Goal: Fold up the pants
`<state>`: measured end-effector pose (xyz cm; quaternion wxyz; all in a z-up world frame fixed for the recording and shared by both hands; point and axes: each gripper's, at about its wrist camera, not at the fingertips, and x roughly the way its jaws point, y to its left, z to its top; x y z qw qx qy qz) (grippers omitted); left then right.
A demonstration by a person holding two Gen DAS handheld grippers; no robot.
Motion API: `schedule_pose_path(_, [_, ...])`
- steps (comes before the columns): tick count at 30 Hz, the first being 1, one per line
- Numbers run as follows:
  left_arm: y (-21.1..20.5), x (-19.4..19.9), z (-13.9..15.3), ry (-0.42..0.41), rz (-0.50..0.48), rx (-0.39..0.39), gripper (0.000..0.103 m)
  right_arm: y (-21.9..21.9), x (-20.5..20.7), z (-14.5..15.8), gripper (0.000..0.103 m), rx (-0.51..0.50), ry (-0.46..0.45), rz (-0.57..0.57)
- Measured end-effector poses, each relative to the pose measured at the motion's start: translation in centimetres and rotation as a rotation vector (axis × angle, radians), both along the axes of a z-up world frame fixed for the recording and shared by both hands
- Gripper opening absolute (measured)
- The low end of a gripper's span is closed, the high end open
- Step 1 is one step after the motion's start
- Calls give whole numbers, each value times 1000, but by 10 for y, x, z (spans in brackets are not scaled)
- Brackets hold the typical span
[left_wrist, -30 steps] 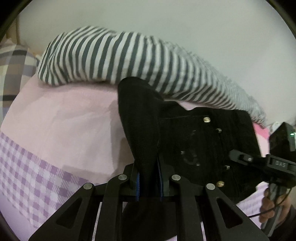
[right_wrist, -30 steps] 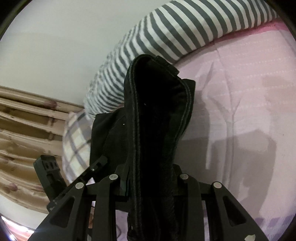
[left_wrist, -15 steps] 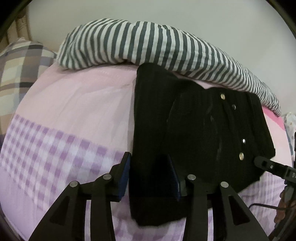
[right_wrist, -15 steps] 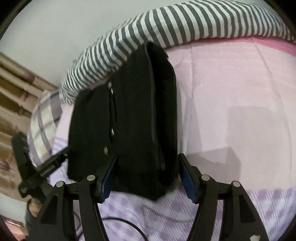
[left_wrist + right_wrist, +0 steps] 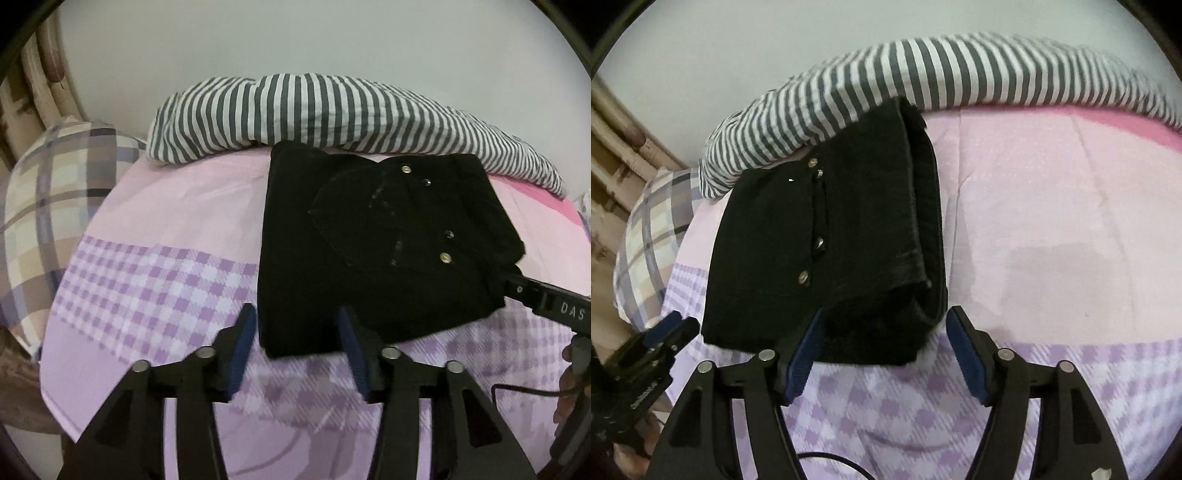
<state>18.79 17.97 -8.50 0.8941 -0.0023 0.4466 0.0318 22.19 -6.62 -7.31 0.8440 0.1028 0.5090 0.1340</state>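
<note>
Black pants (image 5: 373, 240) lie folded on the pink bedsheet (image 5: 177, 206), just ahead of both grippers. Left gripper (image 5: 295, 347) spread wide, empty; right gripper (image 5: 882, 354) likewise. Risk, I'd say: a blue pad (image 5: 803, 354) snagging the near edge and pulling the fold open.

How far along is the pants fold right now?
Done, by the look of it: the black pants lie in a compact folded stack on the pink sheet. In hand: nothing; the left gripper and right gripper are open and apart from the cloth. Left: perhaps only tidying uneven edges.
</note>
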Motion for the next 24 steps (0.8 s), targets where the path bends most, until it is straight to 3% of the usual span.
schedule_pose_path(2, [-4, -9, 7, -5, 3, 8, 59, 2, -13, 12, 79, -46, -46, 5])
schedule_pose_path(8, [-12, -26, 21, 17, -12, 21, 68, 20, -50, 50, 91, -158, -147, 20])
schedule_pose_path(12, [-20, -34, 30, 32, -30, 68, 70, 30, -63, 64, 95, -176, -153, 15])
schedule_pose_path(24, [-10, -43, 49, 40, -15, 39, 72, 47, -88, 94, 102, -235, -202, 43])
